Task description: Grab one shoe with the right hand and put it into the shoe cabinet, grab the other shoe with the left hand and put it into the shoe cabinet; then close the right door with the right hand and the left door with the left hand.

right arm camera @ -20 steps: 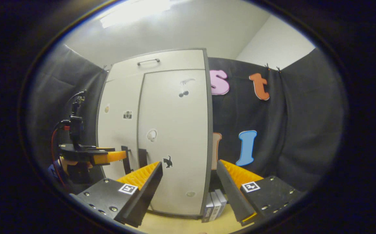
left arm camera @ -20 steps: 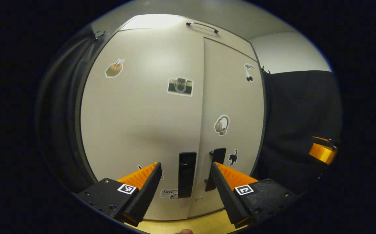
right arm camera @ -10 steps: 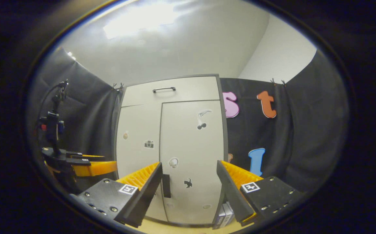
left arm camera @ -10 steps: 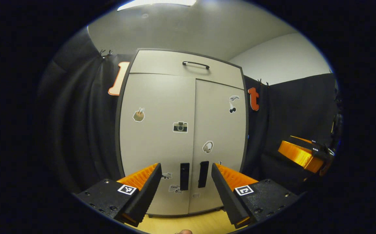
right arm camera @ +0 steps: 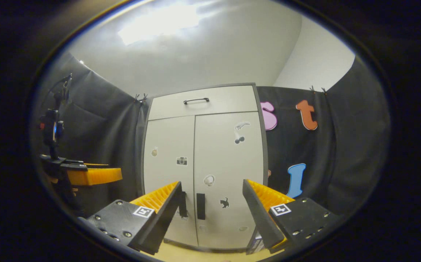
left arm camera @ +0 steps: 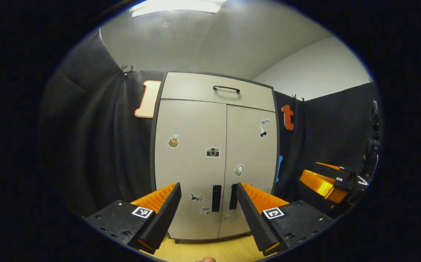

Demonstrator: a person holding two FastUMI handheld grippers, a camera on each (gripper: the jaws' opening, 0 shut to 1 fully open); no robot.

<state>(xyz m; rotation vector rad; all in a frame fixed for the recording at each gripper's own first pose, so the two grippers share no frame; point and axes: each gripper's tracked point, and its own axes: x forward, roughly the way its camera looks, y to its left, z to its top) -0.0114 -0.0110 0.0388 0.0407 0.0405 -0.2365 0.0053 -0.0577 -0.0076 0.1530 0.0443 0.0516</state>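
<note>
- Left gripper view: the shoe cabinet (left arm camera: 216, 160) stands at the centre of the frame with its left door (left arm camera: 190, 167) and right door (left arm camera: 250, 163) both flush, their two dark handles (left arm camera: 216, 198) side by side near the lower middle
- The left gripper (left arm camera: 207, 213) sits at the bottom of the frame, fingers spread wide with nothing between them, well apart from the doors
- The right gripper (left arm camera: 323, 183) shows at the right edge, side-on; from here I cannot tell its spread
- Judgement: the closing step looks finished and nothing is left but to draw both tools clear
- No shoe can be seen; with the doors shut, whether both lie inside is hidden
- The stickers on the doors are too small to read; the wooden surface (left arm camera: 210, 251) below is cut off at the lower edge

- Right gripper view: the shoe cabinet (right arm camera: 205, 163) fills the middle, seam closed top to bottom, drawer handle (right arm camera: 196, 100) above
- The right gripper (right arm camera: 212, 214) at the bottom is wide open and empty, away from the cabinet
- The left gripper (right arm camera: 94, 175) pokes in from the left edge; the hand holding it is lost in shadow
- A stack of flat items (right arm camera: 256, 244) at the cabinet's lower right is mostly hidden behind a finger
</note>
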